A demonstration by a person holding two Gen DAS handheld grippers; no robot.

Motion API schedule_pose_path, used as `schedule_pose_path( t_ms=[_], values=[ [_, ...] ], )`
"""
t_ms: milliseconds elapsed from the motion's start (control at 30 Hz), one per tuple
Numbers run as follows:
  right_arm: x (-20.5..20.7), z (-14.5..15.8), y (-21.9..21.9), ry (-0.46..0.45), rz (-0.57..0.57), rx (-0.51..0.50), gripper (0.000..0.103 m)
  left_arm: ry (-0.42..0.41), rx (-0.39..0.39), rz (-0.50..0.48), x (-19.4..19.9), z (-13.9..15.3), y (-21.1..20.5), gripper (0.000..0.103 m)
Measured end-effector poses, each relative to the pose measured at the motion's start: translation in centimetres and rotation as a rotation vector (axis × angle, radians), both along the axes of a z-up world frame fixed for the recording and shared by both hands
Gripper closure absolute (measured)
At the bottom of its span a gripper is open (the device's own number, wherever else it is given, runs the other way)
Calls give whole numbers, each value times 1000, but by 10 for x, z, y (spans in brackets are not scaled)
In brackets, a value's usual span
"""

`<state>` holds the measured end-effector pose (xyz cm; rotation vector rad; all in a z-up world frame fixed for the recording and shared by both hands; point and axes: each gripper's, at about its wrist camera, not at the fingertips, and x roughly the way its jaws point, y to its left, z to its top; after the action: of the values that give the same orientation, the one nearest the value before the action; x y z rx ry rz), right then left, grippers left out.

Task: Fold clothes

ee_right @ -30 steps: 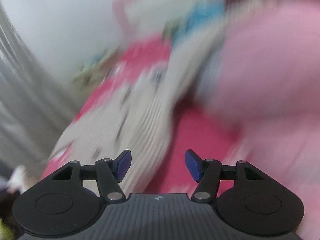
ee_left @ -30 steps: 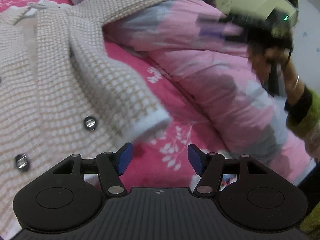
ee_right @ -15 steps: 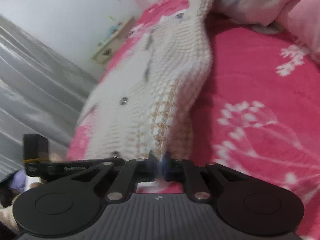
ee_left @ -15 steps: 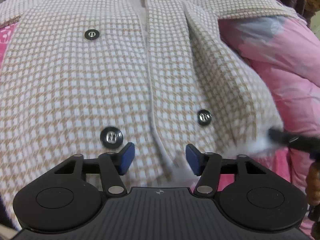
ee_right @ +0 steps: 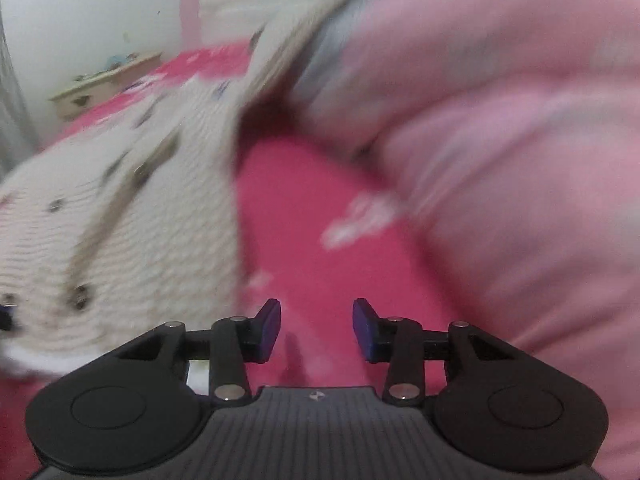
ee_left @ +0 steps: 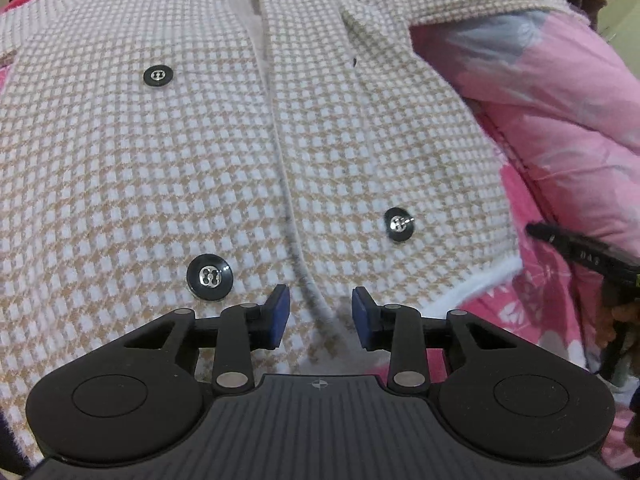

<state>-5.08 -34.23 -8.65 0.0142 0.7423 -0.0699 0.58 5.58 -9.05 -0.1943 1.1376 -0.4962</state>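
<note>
**A:** So where's the coat at? The checked button-front coat [ee_left: 168, 152] lies front-up on the pink floral bedsheet [ee_right: 320, 208], front edges meeting down the middle, one sleeve running up onto the pink quilt [ee_left: 560, 112] beside it.

**B:** Left claw [ee_left: 320, 312] hangs right over the coat's front edge by the lower buttons, fingers spread, nothing in them. My guess is it's lined up there for a pinch at that edge.

**A:** And the right claw [ee_right: 316, 326]?

**B:** Also released, off the coat's hem side over bare sheet. That view's badly blurred, so can't tell much more.
</note>
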Motion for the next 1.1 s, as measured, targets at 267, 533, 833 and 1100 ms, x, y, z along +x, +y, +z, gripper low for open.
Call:
schedule_pose_path(
  t_ms=[267,533,833,1100],
  values=[
    [28,42,35,-159,239,125,60,12,-8,36,2,-9,-12,69],
    [170,45,113,-69,424,185,59,-21,-30,123,4,-15,-16,69],
    [316,-5,222,-41,469,-34,59,-49,-54,108,6,-24,-22,70],
    [398,-48,256,14,296,-193,62,-28,-98,118,10,-31,-17,70]
  ],
)
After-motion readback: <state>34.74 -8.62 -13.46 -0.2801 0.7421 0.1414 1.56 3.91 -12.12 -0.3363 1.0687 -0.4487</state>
